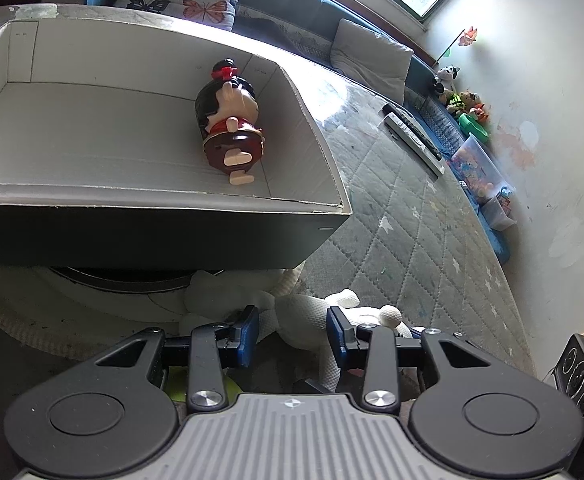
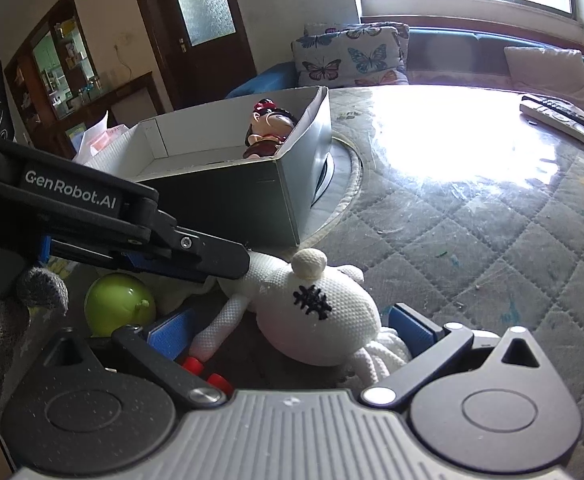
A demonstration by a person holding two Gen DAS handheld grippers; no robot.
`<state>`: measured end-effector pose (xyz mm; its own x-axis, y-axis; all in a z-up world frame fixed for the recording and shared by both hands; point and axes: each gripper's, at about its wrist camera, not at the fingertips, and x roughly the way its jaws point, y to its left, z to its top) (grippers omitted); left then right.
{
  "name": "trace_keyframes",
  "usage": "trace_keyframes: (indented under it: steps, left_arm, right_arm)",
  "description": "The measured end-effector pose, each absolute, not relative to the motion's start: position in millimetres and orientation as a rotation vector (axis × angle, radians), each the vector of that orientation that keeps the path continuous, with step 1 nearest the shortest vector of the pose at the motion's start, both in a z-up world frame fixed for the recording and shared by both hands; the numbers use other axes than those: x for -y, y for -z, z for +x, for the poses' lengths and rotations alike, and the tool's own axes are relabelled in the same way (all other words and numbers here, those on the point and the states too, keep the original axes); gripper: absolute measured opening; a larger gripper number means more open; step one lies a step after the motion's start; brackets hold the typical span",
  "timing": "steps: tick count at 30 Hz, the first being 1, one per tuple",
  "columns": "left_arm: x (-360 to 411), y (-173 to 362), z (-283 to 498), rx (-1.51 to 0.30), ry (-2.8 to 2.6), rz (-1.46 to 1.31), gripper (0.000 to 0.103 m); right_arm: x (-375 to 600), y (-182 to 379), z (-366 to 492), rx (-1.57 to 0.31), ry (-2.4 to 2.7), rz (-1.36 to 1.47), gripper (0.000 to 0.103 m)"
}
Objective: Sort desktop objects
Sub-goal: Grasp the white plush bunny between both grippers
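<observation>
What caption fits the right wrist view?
Open right gripper straddles a white knitted plush toy; left gripper reaches in beside a green ball.

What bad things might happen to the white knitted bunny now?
The left gripper reaches the bunny near a thin edge, so it may slip out when lifted. Its dangling cord legs could snag the right gripper. A bump might roll the green ball away.

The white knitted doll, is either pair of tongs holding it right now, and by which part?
Neither grips it yet. The right tongs sit open around the doll's head; the left tongs are open around a limb, pads apart.
</observation>
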<state>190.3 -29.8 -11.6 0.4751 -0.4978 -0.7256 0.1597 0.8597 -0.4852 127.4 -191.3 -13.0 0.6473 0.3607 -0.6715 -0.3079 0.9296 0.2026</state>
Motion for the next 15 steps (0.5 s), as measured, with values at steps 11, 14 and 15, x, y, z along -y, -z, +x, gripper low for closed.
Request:
trace_keyframes:
  steps: [11,14,15]
  left_arm:
    - [31,12,189,-1.003,0.414,-0.380,0.040]
    - [33,12,190,-1.004,0.416,-0.378,0.040]
    - [33,12,191,-1.006,0.415,-0.379,0.039]
  right_arm:
    - [179,19,120,-0.727,-0.350,-0.008,0.103]
    - [177,19,121,-0.727,-0.346,-0.023,0.103]
    - [177,19,121,-0.728,-0.346,-0.020,0.103]
